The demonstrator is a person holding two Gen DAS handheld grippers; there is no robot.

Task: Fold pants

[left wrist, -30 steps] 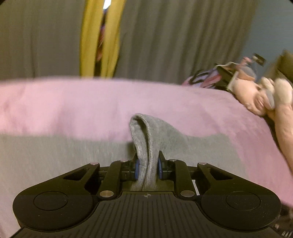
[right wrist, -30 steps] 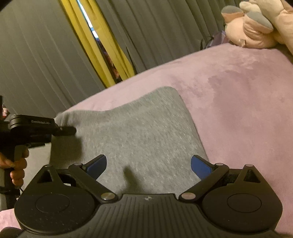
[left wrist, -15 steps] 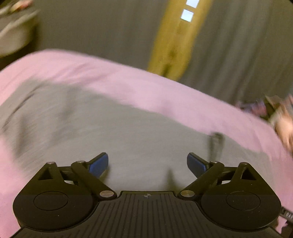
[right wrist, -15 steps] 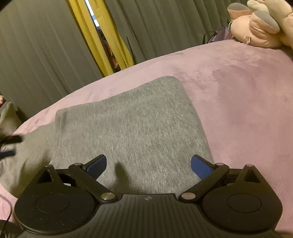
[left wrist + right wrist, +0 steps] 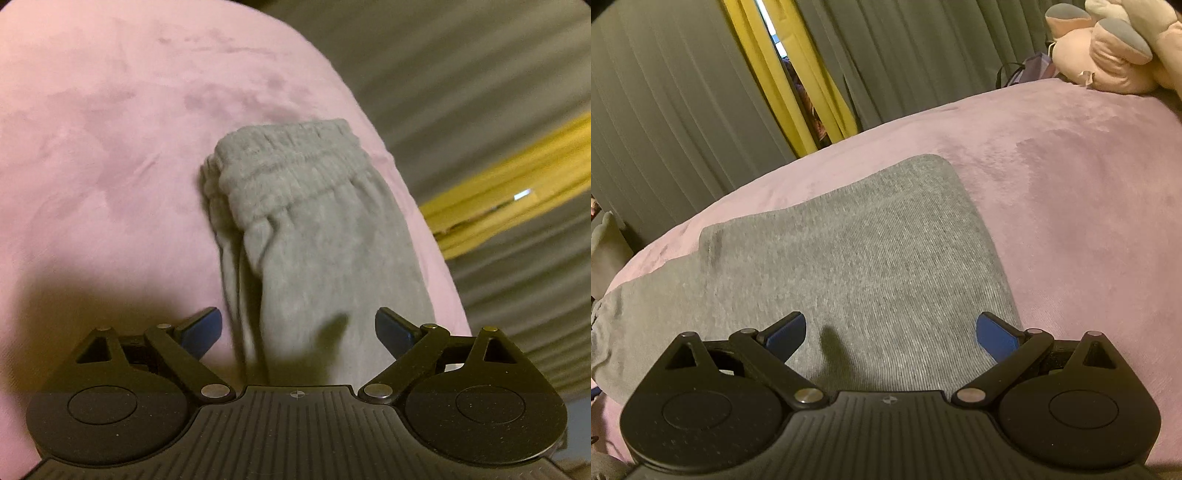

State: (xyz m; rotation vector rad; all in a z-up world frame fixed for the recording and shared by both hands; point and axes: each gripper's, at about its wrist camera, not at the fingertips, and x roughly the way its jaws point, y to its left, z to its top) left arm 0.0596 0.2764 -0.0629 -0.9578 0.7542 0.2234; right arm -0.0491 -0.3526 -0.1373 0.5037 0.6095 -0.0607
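Grey sweatpants (image 5: 857, 251) lie folded on a pink bed cover (image 5: 1071, 184). In the right wrist view a flat folded layer spreads ahead of my right gripper (image 5: 891, 332), which is open and empty just above the cloth. In the left wrist view the pants (image 5: 317, 236) show their elastic waistband (image 5: 284, 166) at the far end. My left gripper (image 5: 298, 328) is open and empty, its blue pads either side of the cloth without gripping it.
Grey curtains (image 5: 683, 110) with a yellow strip (image 5: 790, 81) hang behind the bed. A pink plush toy (image 5: 1108, 51) lies at the far right of the bed. The pink cover (image 5: 92, 147) stretches left of the pants.
My left gripper let go of the grey fabric fold, opened, and swung round to face the waistband end. My right gripper stayed open over the folded pants, almost still.
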